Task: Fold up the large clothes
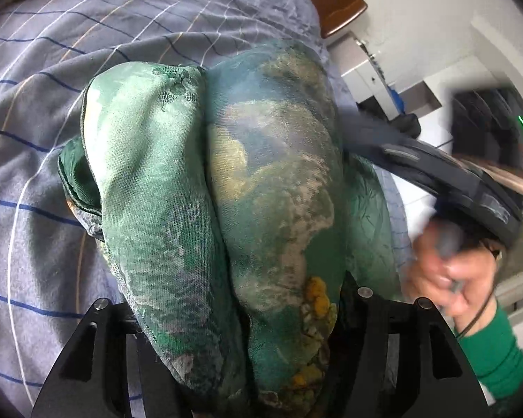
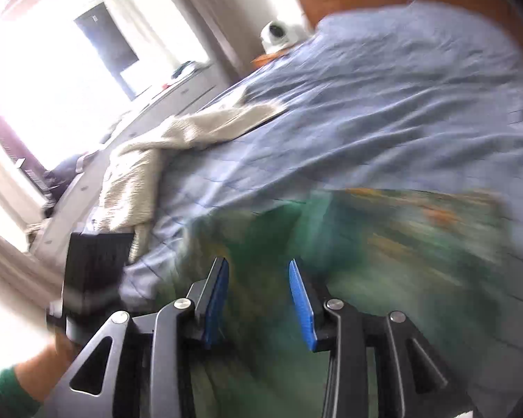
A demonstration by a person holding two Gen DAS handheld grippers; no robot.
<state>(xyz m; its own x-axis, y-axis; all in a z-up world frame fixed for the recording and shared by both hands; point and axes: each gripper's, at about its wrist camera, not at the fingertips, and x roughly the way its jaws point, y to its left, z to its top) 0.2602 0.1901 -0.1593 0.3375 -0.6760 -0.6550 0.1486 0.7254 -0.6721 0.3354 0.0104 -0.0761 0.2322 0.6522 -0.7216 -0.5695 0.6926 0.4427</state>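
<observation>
My left gripper (image 1: 258, 365) is buried in the green patterned garment (image 1: 226, 181), whose bunched folds drape over the fingers and hide them, so I cannot tell how they stand. The cloth hangs from there down onto the blue checked bedsheet (image 1: 52, 104). My right gripper (image 2: 258, 299) hovers above the blurred garment with its blue pads (image 2: 301, 304) spread apart, pinching nothing. A cream blanket (image 2: 146, 160) lies farther up the bed.
</observation>
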